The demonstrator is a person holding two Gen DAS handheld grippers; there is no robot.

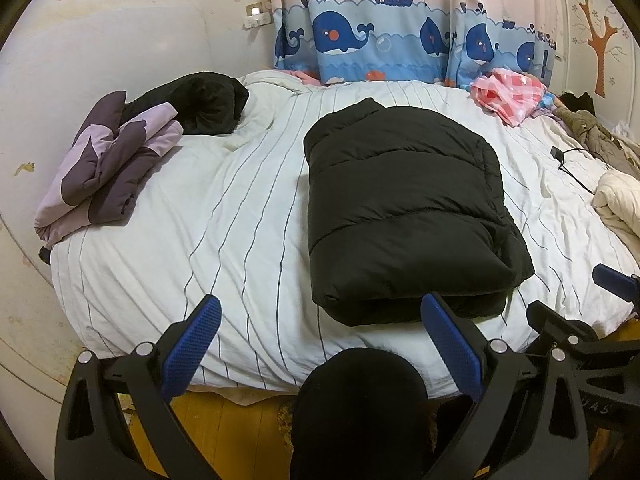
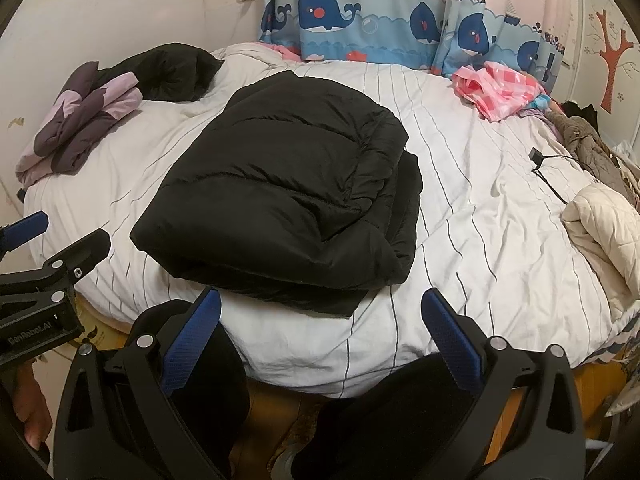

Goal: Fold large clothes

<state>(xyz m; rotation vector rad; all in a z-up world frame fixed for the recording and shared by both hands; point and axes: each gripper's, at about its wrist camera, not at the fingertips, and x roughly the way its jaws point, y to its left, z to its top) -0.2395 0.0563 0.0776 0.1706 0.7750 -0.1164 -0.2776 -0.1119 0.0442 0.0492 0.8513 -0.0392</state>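
Black puffy jacket (image 1: 404, 208) folded on the striped bed (image 1: 200, 220), long axis running away from both grippers. Left gripper (image 1: 320, 344) and right gripper (image 2: 320, 344) spread wide, empty, just short of its near edge; probably right nearer.

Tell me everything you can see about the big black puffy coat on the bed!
The big black puffy coat is quilted in soft padded rows and looks like matte, slightly shiny fabric. It is folded into a thick, roughly rectangular bundle with several layers stacked at its near edge. It lies flat in the middle of the white striped bedcover, touching only that. Both grippers hover open at the near side of the bed, apart from the coat, holding nothing.
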